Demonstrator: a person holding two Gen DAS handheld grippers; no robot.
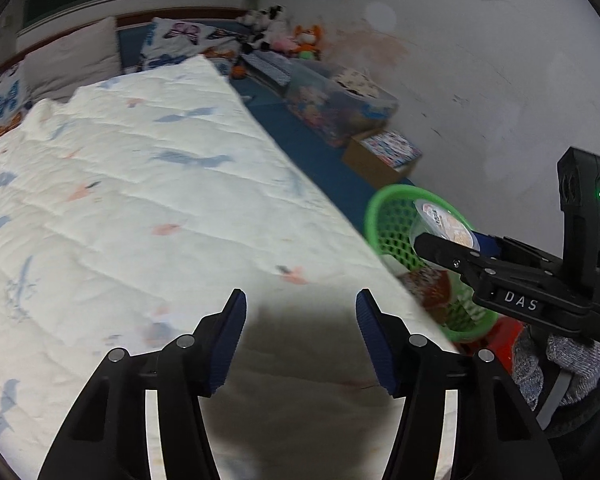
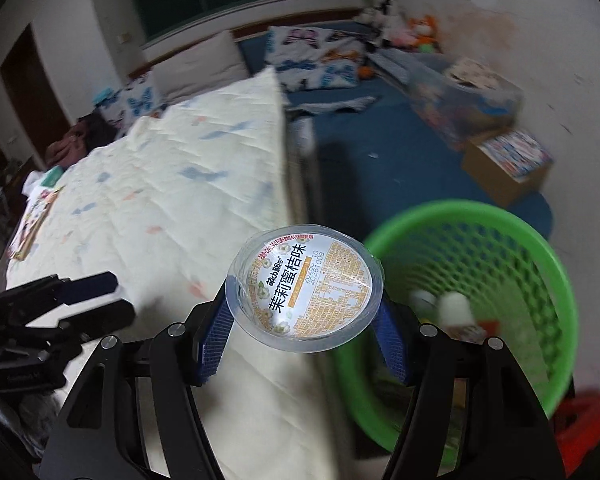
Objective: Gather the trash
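With our right tongs (image 2: 304, 320) clamped on the jelly cup (image 2: 305, 286) and left tongs (image 1: 300, 336) apart, releasing before the green basket (image 2: 540, 248) ahead-right is beneath drops it onto the bed (image 2: 160, 184).

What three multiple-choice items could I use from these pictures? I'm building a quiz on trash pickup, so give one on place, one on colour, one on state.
1. Where is the basket relative to the bed?
A. On the quilt
B. Beside the bed, on the wall side
C. Behind the pillows

2. What colour is the basket?
A. Green
B. Blue
C. White

3. What is the right claw doing?
A. Open and empty
B. Shut on a jelly cup
C. Shut on the quilt

Answers: 1 B, it stands off the quilt's edge, toward the wall. 2 A, its mesh wall and rim are green. 3 B, the blue pads press both sides of the cup; the left claw is the open, empty one.
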